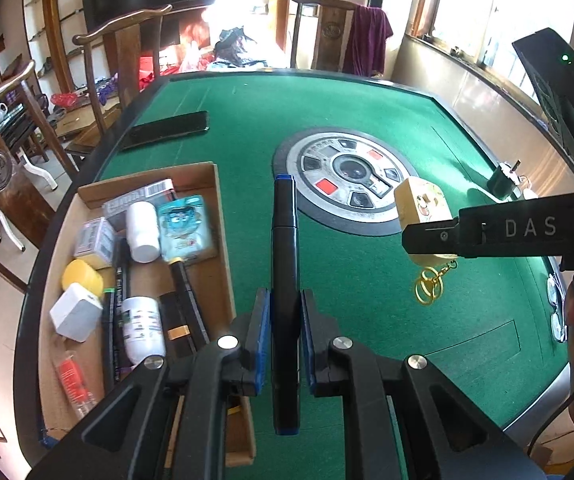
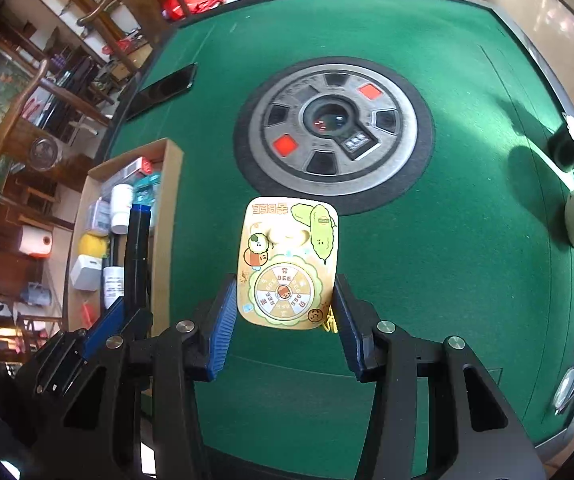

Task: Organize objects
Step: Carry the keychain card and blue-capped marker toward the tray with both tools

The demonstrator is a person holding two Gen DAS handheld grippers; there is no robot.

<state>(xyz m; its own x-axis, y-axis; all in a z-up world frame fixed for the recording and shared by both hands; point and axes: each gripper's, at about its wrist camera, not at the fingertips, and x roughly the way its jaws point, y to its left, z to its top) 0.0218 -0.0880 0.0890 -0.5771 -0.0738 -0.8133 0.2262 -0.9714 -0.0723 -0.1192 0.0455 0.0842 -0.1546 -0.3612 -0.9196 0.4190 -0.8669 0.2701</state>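
Currently, left wrist view: left gripper clamps a black marker with blue end caps, long axis straight ahead along the fingers, above the green table beside the box.
Right wrist view: right gripper grips a yellow cartoon-printed keychain, long axis forward, over the table centre.

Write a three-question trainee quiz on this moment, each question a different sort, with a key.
1. True or false: the left gripper is shut on the black marker.
2. The right gripper holds: A) white bottle B) yellow cartoon case C) phone
3. Fill in: the cardboard box sits on the ____ felt table.

Key: 1 true; 2 B; 3 green.
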